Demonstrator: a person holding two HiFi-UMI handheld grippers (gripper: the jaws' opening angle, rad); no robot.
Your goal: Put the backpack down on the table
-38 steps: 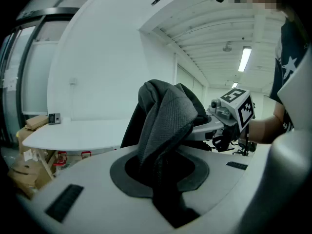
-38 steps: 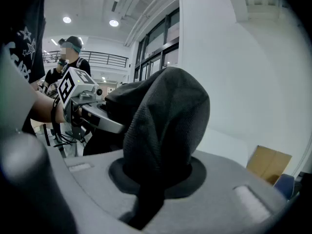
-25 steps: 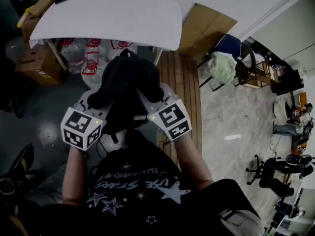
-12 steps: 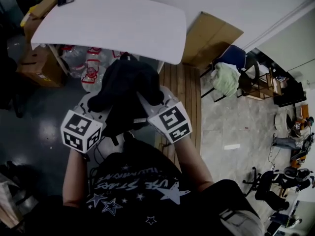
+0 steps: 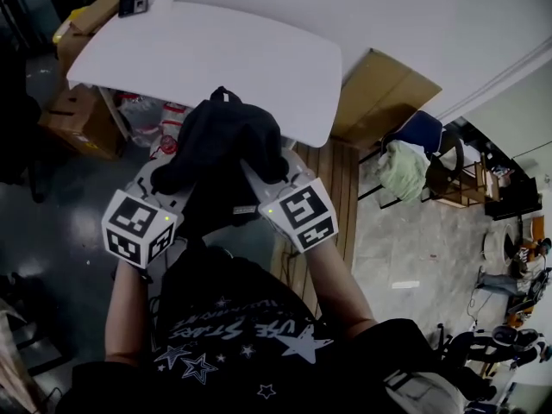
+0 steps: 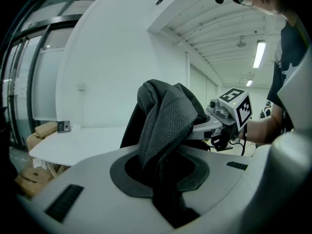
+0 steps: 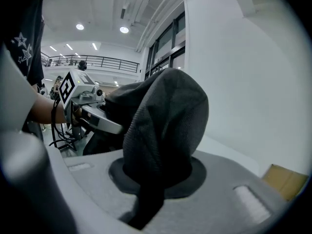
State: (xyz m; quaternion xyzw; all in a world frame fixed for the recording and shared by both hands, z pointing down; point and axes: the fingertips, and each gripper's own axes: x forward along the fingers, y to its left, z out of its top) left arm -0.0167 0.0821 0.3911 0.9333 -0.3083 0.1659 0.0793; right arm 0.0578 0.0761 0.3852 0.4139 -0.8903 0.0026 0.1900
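Observation:
A black backpack [image 5: 220, 158] hangs in the air between my two grippers, just before the near edge of the white table [image 5: 233, 50]. My left gripper [image 5: 168, 179] is shut on a mesh shoulder strap [image 6: 163, 130] at the backpack's left side. My right gripper [image 5: 259, 175] is shut on the other strap [image 7: 163, 130] at its right side. The backpack's top handle [image 5: 224, 93] overlaps the table's edge in the head view. In each gripper view the strap runs down between the jaws and hides the fingertips.
A small dark device [image 5: 134, 3] lies at the table's far left corner. Cardboard boxes [image 5: 82, 102] and wrapped bottles [image 5: 159, 119] sit under and left of the table. A flat cardboard sheet [image 5: 384, 97] leans at the right, with a chair [image 5: 414, 149] beyond it.
Both grippers have carried the backpack forward toward the table and a little up. The table's near edge now sits right above the backpack, whose handle overlaps it. Both grips are unchanged.

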